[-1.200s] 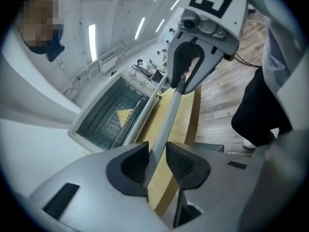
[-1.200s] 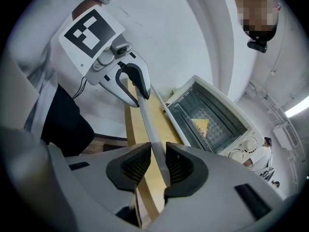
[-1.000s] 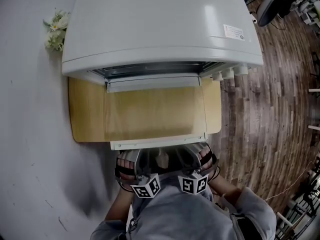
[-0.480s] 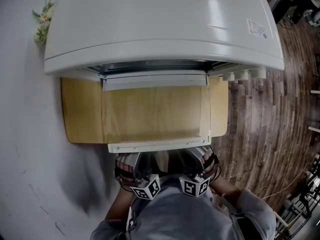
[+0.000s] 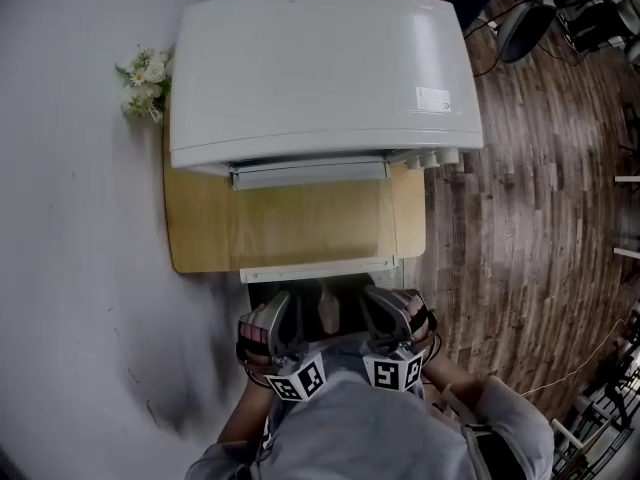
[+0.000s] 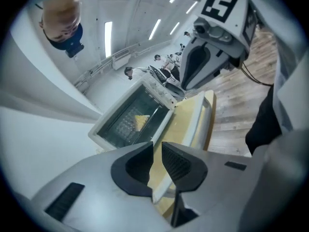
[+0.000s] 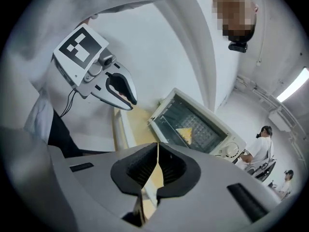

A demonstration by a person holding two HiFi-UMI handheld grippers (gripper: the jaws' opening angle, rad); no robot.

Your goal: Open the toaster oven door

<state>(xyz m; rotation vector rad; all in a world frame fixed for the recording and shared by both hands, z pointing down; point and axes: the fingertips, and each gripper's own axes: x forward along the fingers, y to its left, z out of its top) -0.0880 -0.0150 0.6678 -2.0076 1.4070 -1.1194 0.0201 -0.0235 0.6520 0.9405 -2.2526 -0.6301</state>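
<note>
Left tool has just been closing to a narrow gap, right tool has just been closing until its jaws meet, and nothing sits between either pair. Just ahead and below both, the toaster oven door lies flat, already open. Its long front edge runs crosswise, equally near each tool, with the toaster oven beyond.

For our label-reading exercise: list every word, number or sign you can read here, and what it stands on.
Small white sticker on top of the white box-shaped toaster oven: print too small to read.
Black-and-white square markers on the cubes: coded patterns, no words.
No readable text anywhere else.
</note>
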